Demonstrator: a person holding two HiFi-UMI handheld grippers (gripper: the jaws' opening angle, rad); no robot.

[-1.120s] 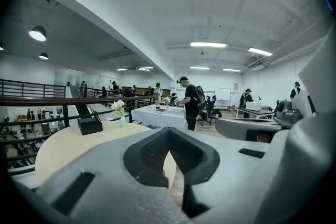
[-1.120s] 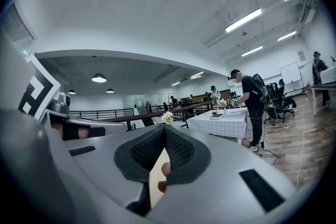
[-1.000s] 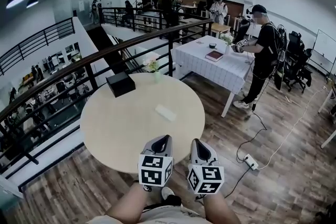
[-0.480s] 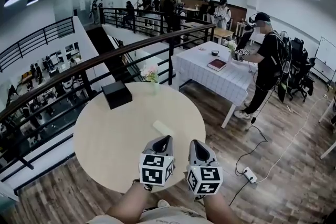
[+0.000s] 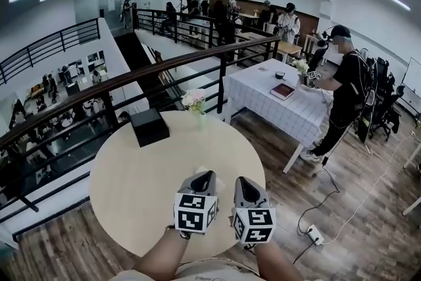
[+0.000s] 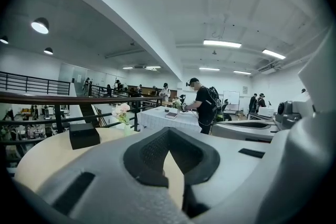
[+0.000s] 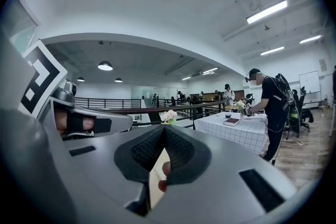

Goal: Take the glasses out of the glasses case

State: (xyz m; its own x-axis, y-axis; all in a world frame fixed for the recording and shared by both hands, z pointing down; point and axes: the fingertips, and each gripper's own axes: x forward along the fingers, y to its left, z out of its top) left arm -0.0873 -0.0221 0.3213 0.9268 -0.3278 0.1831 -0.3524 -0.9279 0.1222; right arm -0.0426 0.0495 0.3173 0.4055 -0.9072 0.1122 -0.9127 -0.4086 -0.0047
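Observation:
A pale flat glasses case (image 5: pixel 199 170) lies on the round beige table (image 5: pixel 131 187). Only a sliver of it shows, just beyond the tip of my left gripper (image 5: pixel 204 177). My right gripper (image 5: pixel 244 182) is held beside the left one, over the table's near edge. Both point level toward the table's far side. In the left gripper view the left gripper's (image 6: pixel 168 134) dark pads meet at the tips with nothing between them. The right gripper's (image 7: pixel 164 129) pads also meet at their tips, empty. The glasses are not in view.
A black box (image 5: pixel 150 126) and a small vase of flowers (image 5: pixel 195 101) stand at the table's far side, by a dark railing (image 5: pixel 164 69). To the right, a person (image 5: pixel 348 85) stands at a white-clothed table (image 5: pixel 289 105). A power strip (image 5: pixel 314 233) lies on the wooden floor.
Both grippers have come forward over the table's near edge, side by side. The glasses case, plainly visible earlier, is now almost covered by the left gripper's tip.

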